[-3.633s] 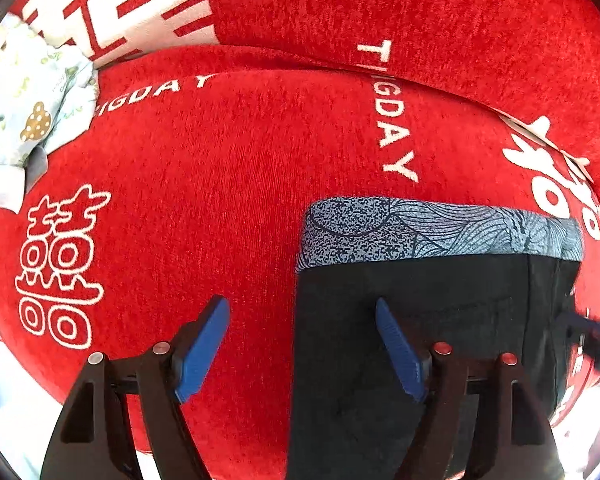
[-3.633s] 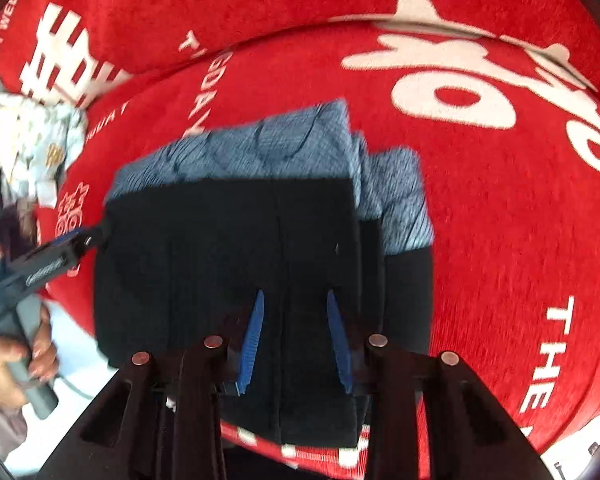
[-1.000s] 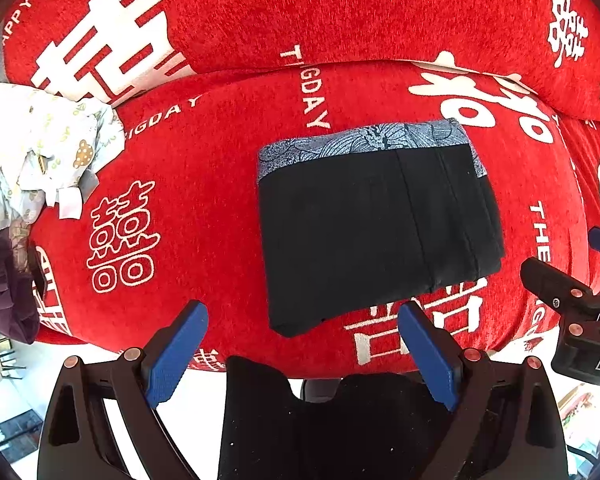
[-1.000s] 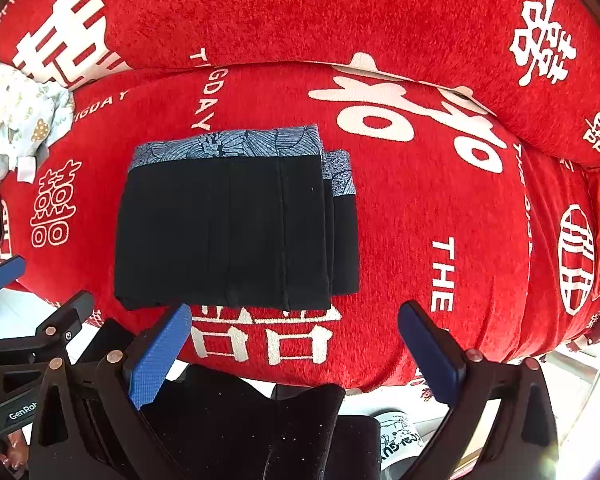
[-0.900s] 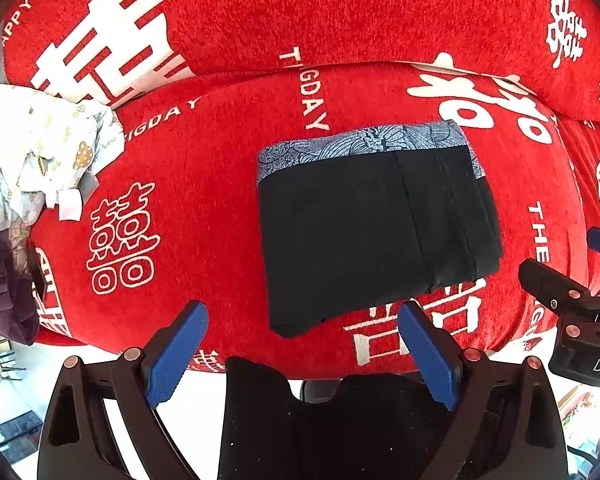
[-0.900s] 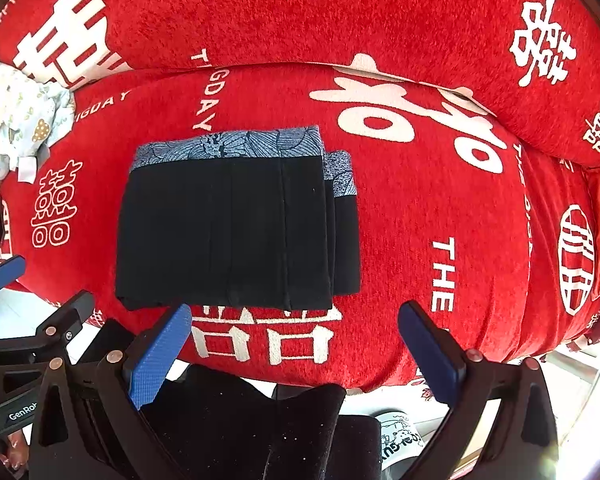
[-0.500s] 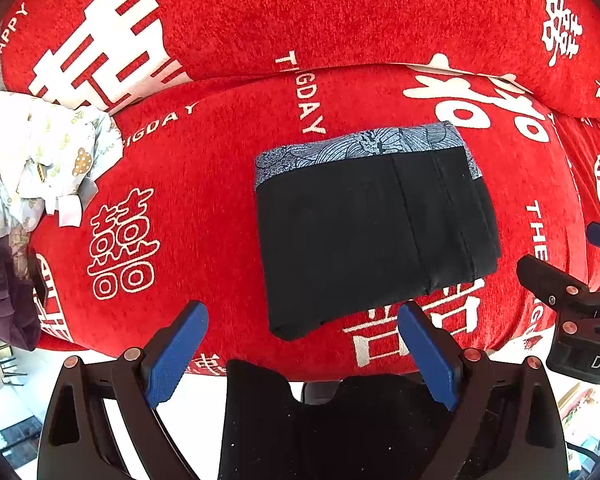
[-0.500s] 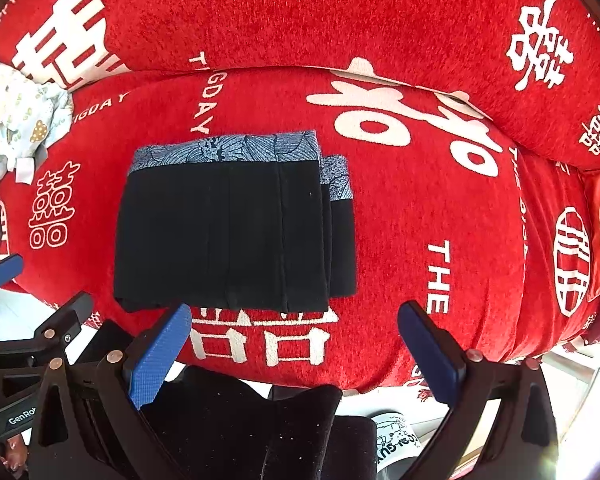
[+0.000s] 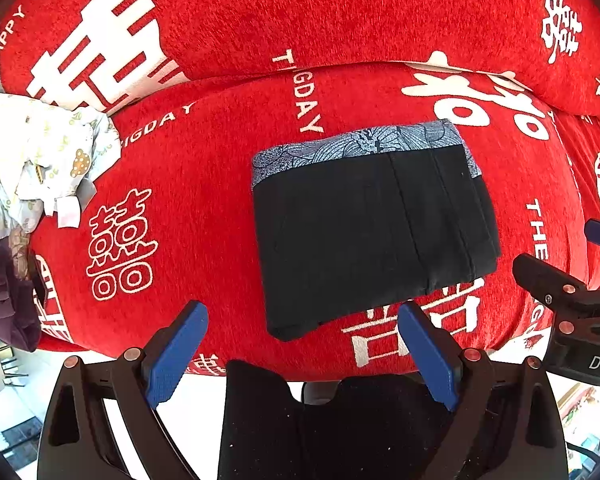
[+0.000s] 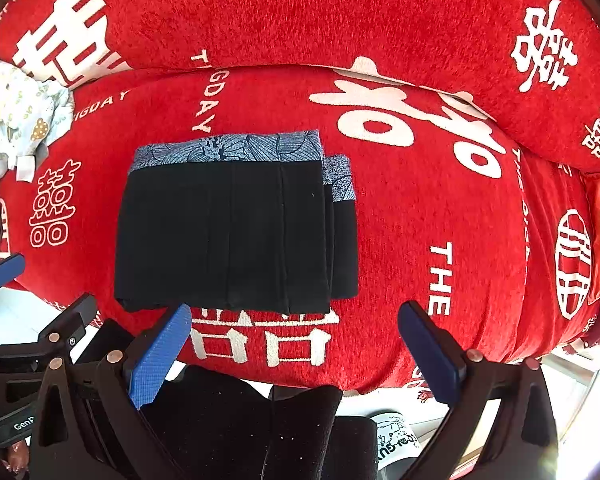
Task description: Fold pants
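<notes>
Your left gripper [image 9: 302, 346] has its blue-padded jaws spread wide, holding nothing and touching nothing. It hangs off the front edge of the red plush sofa seat with white printed characters [image 9: 204, 208]. Between and below the jaws lies a dark cloth-covered shape [image 9: 340, 420]; you cannot tell from this view what it is. Just past the jaw tips, and slightly toward the right jaw, sits the folded black pants with a grey-blue patterned waistband [image 9: 364, 232].

Your right gripper [image 10: 294, 344] is likewise wide open and empty, its blue pads clear of the fabric. From that view, the pants [image 10: 228, 232] lie just beyond the left jaw's tip and mostly to its side, flat on the seat.

The pants are folded into a compact rectangle, the waistband strip along the far edge, black cloth toward you. On the right side a lower layer sticks out a little past the top layer, showing a second sliver of waistband. The near left corner looks slightly thick and rounded. Faint vertical creases run across the top layer.

Farther out and well to the left of both jaw pairs is a crumpled pale printed cloth [image 9: 40, 160] at the seat's end. Beyond everything rises the red sofa backrest with large white characters [image 9: 340, 12].
</notes>
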